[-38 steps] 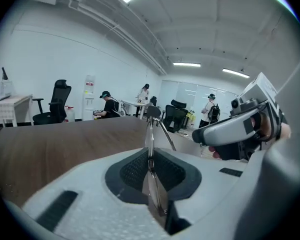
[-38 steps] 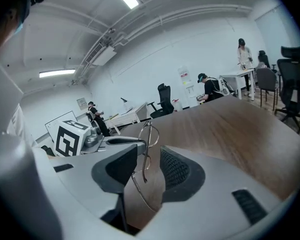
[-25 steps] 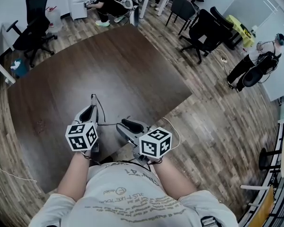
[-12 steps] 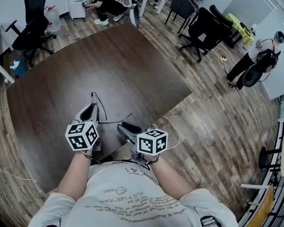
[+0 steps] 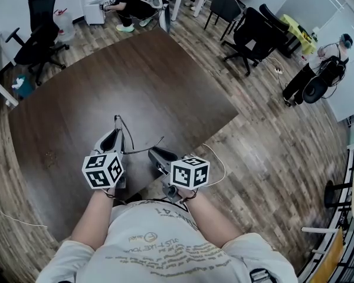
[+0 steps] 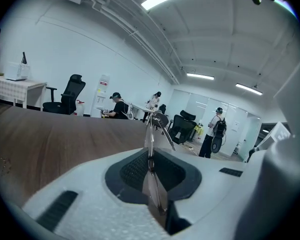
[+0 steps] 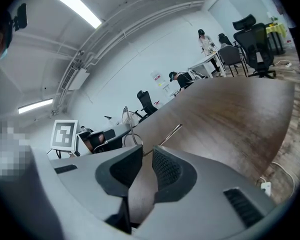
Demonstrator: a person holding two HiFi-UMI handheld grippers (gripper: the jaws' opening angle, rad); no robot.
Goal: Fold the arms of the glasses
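The person stands at the near edge of the dark wooden table (image 5: 135, 69) with both tools held low over it. The left gripper (image 6: 150, 151) has its jaws pinched tight on the thin wire glasses (image 6: 151, 129), which stand up out of the pads above the tabletop. One temple arm (image 7: 171, 134) sticks out sideways to the right gripper (image 7: 146, 151). That gripper's jaws are narrowing, with a slim gap left between the pads, and the arm's end sits right at the mouth of that gap.
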